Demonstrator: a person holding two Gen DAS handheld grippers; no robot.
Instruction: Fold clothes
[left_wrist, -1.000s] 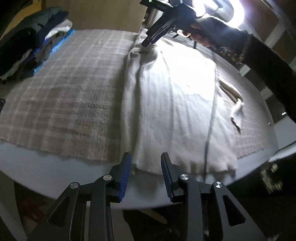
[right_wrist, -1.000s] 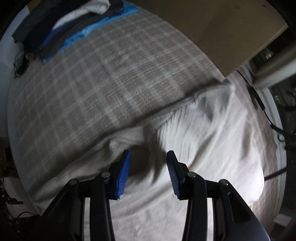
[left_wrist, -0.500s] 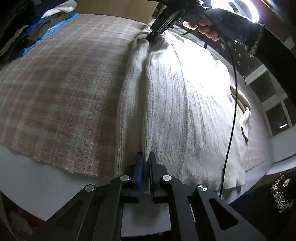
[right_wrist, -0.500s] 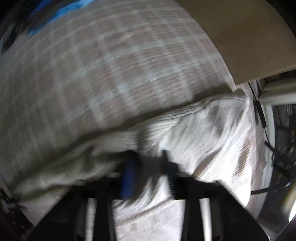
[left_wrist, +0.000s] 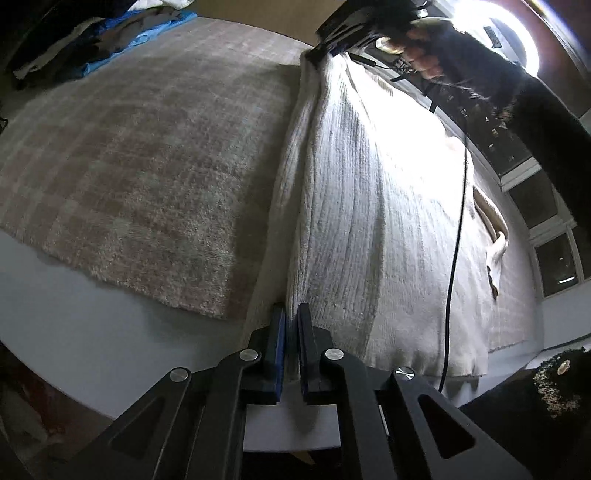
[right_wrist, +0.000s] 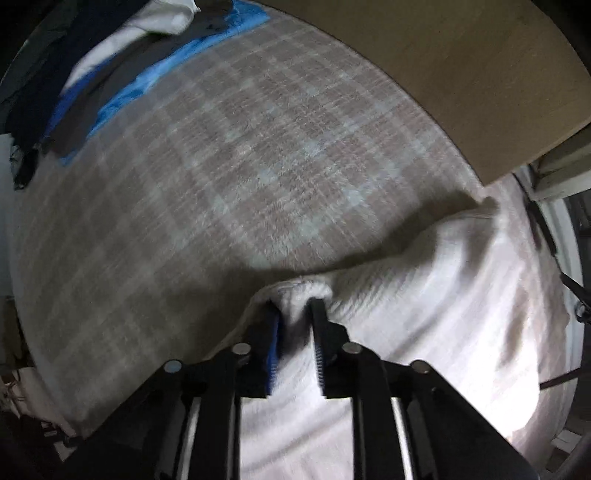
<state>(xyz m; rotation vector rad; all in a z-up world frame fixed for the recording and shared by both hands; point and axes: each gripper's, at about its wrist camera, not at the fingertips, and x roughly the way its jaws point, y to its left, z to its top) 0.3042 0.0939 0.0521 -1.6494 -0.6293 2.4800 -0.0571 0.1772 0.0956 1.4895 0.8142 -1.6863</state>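
A cream ribbed knit garment (left_wrist: 369, 206) lies lengthwise on a plaid blanket (left_wrist: 147, 147). My left gripper (left_wrist: 291, 321) is shut on the garment's near hem at its left edge, lifting a ridge of cloth. At the far end, my right gripper (left_wrist: 325, 50), held by a hand in a dark sleeve, pinches the same left edge. In the right wrist view the right gripper (right_wrist: 294, 314) is shut on a bunched fold of the cream garment (right_wrist: 424, 295), raised off the blanket (right_wrist: 221, 166).
A pile of dark, white and blue clothes (right_wrist: 110, 62) sits at the blanket's far corner (left_wrist: 92, 40). A tan board (right_wrist: 461, 74) stands behind the bed. A black cable (left_wrist: 456, 229) hangs across the garment. The white bed edge (left_wrist: 92, 325) shows near me.
Both grippers went from open to shut on the garment's left edge. The edge has since risen off the blanket into a taut ridge between them.
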